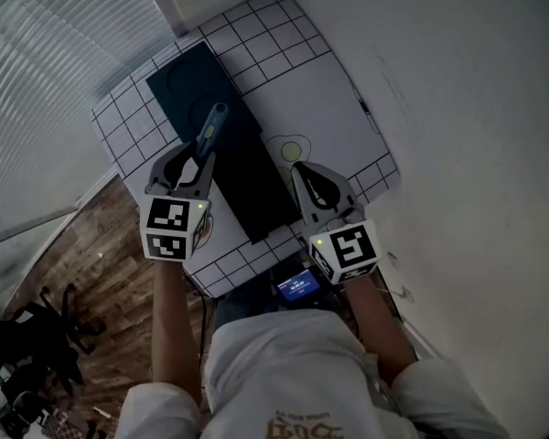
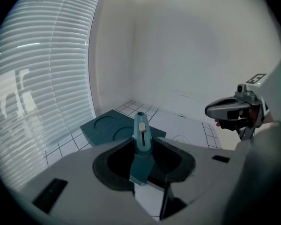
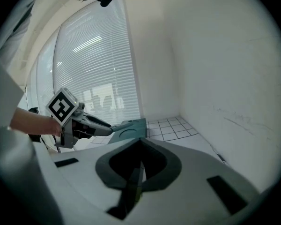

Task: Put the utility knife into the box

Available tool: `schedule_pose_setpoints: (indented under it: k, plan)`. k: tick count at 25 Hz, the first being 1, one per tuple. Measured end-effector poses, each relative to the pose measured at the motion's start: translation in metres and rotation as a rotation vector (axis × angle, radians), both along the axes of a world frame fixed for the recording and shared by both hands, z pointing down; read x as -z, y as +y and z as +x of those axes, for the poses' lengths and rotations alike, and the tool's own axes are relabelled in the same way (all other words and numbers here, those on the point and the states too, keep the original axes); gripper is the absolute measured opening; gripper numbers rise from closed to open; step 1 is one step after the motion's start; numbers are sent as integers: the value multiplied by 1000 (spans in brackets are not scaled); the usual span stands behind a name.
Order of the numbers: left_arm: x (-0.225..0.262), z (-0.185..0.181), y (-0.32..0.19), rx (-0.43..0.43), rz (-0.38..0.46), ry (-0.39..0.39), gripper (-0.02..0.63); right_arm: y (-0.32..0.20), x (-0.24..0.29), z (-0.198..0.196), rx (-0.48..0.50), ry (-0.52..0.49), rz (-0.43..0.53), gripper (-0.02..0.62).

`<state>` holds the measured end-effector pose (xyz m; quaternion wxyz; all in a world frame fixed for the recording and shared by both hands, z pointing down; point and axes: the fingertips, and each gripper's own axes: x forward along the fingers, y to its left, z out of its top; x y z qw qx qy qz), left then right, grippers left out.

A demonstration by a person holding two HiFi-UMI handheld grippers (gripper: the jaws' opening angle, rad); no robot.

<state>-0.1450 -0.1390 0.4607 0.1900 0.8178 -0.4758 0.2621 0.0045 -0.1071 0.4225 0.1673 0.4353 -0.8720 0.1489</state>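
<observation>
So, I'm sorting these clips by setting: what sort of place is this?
Probably an indoor corner rigged for recording, maybe an office or lab: a grid-printed mat lies against a white wall, with slatted window blinds beside it and a wood-look floor below.

Head view looks down — all three share the box (image 1: 247, 172).

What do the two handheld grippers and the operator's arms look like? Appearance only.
Both the left gripper and right gripper have light grey bodies with tapering jaws lined in dark material. Each carries a white cube printed with black square markers and a small green light. No cables show. The person wears a pale short-sleeved top; forearms are bare.
</observation>
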Motion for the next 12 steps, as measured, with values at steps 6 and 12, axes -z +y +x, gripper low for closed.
schedule_pose_setpoints:
  k: [6,12]
  plan:
    - [-1,6,16,12,-3,1,129,9,1,4,16,1,3,6]
    - [-2,12,31,21,-7,3,129,18,-3,11,20,1,-3,8]
